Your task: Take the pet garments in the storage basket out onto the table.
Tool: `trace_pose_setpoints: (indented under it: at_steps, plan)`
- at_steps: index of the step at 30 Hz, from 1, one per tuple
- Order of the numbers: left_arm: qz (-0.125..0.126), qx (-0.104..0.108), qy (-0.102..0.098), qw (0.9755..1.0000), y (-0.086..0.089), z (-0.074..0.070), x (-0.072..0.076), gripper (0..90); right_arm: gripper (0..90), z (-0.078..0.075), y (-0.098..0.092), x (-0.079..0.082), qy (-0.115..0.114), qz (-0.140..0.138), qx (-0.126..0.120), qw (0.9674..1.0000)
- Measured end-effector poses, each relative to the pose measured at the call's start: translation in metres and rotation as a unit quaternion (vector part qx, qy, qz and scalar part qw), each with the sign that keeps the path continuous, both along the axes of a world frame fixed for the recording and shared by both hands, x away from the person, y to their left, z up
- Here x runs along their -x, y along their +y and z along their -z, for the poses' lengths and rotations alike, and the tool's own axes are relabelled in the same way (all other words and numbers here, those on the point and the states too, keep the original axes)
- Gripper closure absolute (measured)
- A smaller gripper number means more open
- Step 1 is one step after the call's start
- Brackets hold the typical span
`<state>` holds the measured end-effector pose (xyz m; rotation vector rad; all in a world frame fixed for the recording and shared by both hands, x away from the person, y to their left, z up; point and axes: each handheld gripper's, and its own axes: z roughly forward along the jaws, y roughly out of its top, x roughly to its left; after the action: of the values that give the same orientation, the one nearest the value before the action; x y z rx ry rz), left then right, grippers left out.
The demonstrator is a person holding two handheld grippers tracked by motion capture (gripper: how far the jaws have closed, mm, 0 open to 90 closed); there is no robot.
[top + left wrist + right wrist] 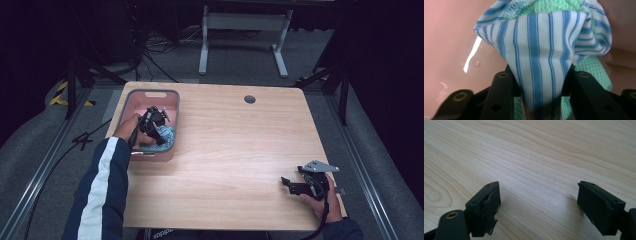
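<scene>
Over at the far left of the table [235, 150], the person's left gripper [156, 131] is reaching down into the pink bin [172, 107], and its jaws are pinching a fold of blue-and-white striped cloth [541, 55] between them. From the left gripper view, that fold is rising straight out of the closed jaws as a narrow wedge and widening as it goes away from them, so its long axis is running along the gripper's own line. A green waffle-knit cloth [596, 67] is lying under and behind the striped one, touching it; I cannot tell whether any of it is caught in the pinch too. Both cloths are sitting inside the bin, against its near wall.

Well apart, at the near right corner, the right gripper [290, 184] is resting low over bare wood with its jaws spread wide and nothing between them. The left hand is plainly the nearer one, so I judge that any lift would go straight up and out over the bin's rim.
</scene>
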<state>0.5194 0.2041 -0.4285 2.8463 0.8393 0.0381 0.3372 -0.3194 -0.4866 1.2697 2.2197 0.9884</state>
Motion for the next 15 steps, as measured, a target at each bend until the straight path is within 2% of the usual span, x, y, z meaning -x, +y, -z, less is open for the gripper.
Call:
trace_pose_setpoints:
  at_steps: [2,5,8,10,13,15]
  plan:
    - [-0.010,0.008,-0.018,0.9998,0.003,-0.003,0.002,72.4,19.3,0.000,0.000,0.000,0.000,0.000,0.000,1.0000]
    - [-0.023,0.017,-0.029,0.9992,0.008,-0.011,0.003,73.8,19.3,0.000,0.000,0.000,0.000,0.000,0.000,1.0000]
    - [-0.034,0.029,-0.054,0.9976,0.014,-0.020,0.007,74.2,19.4,0.000,0.000,0.000,0.000,0.000,0.000,1.0000]
    - [-0.043,0.048,-0.065,0.9958,0.018,-0.028,0.010,74.5,19.4,0.000,0.000,0.000,0.000,0.000,0.000,1.0000]
    - [-0.060,0.056,-0.081,0.9933,0.022,-0.035,0.014,74.7,19.4,0.000,0.000,0.000,0.001,0.000,-0.001,1.0000]
    - [-0.076,0.062,-0.096,0.9906,0.025,-0.041,0.018,74.8,19.4,0.000,0.000,0.000,0.000,0.000,0.000,1.0000]
